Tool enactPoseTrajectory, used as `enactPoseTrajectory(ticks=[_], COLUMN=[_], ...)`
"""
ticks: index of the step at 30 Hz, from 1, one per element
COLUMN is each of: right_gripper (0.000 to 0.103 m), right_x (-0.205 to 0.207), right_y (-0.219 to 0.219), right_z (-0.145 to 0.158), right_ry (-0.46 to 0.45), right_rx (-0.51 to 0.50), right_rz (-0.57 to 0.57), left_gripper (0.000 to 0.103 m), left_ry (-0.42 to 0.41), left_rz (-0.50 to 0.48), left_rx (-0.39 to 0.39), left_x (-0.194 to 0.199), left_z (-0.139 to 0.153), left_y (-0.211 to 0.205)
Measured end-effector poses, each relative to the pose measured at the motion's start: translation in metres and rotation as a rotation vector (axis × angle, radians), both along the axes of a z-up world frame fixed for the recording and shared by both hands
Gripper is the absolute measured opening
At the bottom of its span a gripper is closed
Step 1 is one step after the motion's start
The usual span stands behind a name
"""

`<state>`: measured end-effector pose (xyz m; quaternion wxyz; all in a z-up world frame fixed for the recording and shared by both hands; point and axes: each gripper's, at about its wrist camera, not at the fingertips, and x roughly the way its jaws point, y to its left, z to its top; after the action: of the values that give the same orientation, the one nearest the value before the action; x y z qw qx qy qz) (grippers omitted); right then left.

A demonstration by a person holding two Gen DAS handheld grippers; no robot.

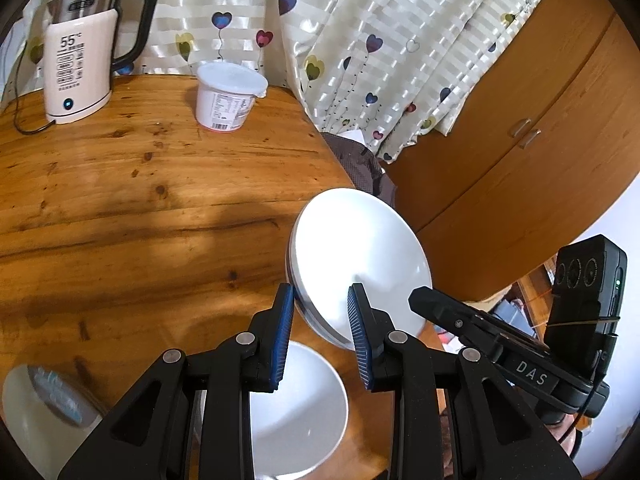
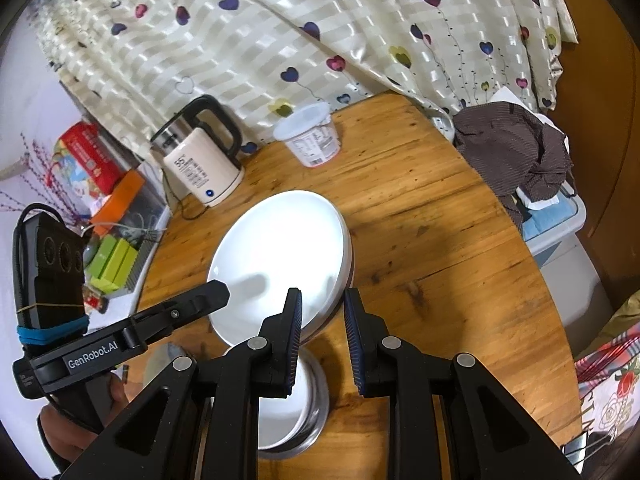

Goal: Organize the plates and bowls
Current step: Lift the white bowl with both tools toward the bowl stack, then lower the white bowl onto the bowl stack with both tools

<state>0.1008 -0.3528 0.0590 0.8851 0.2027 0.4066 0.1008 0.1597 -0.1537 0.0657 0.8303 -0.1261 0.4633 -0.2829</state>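
Two grippers are sharing one load: the left gripper (image 1: pixel 322 300) is pinching the near rim of a white plate (image 1: pixel 360 256) on one side, while the right gripper (image 2: pixel 322 308) is clamping the rim on the opposite side, its jaws drawn narrow with the plate's edge pressed between the pads. The left jaws are also standing narrow, one pad under the rim and one over it (it may be two plates stacked, since a second edge line is showing beneath the top one). Gripping from both sides is probably keeping the plate from tipping, as it is hanging tilted above the table (image 1: pixel 140 200) rather than resting on it.

Directly below, a white bowl (image 1: pixel 296 412) is sitting on the wood, seemingly nested in a metal dish, so the plate is likely being taken off it or brought over it; which one I cannot say.

Room for moving is lying mostly toward the middle of the table, where bare wood is stretching out to a kettle (image 1: pixel 80 60) and a lidded white tub (image 1: pixel 230 96) near the curtain, both well apart from the plate. On the left gripper's right side the plate is hanging near the rounded table edge, with a wooden cabinet (image 1: pixel 520 152) beyond, so a slip there would be going to the floor.
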Motion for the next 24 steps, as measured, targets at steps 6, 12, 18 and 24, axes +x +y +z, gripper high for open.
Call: enactPoseTrajectory(ticks=[6, 12, 18, 24], right_gripper=[0.021, 0.021, 0.021, 0.021], right_x=[-0.014, -0.023, -0.029, -0.035], right_y=[0.013, 0.026, 0.039, 0.049], right_z=[0.004, 0.003, -0.002, -0.009], right_ry=[-0.002, 0.004, 0.023, 0.045], right_rx=[-0.003, -0.012, -0.012, -0.003], right_rz=[0.021, 0.043, 0.068, 0.081], left_gripper=[0.029, 0.029, 0.029, 0.029], left_ry=[-0.009, 0.001, 0.012, 0.023], left_rz=[0.014, 0.034, 0.056, 0.066], left_rx=[-0.007, -0.003, -0.008, -0.002], left_x=[-0.017, -0.032, -0.044, -0.053], left_z=[0.003, -0.001, -0.006, -0.012], left_y=[0.013, 0.027, 0.041, 0.050])
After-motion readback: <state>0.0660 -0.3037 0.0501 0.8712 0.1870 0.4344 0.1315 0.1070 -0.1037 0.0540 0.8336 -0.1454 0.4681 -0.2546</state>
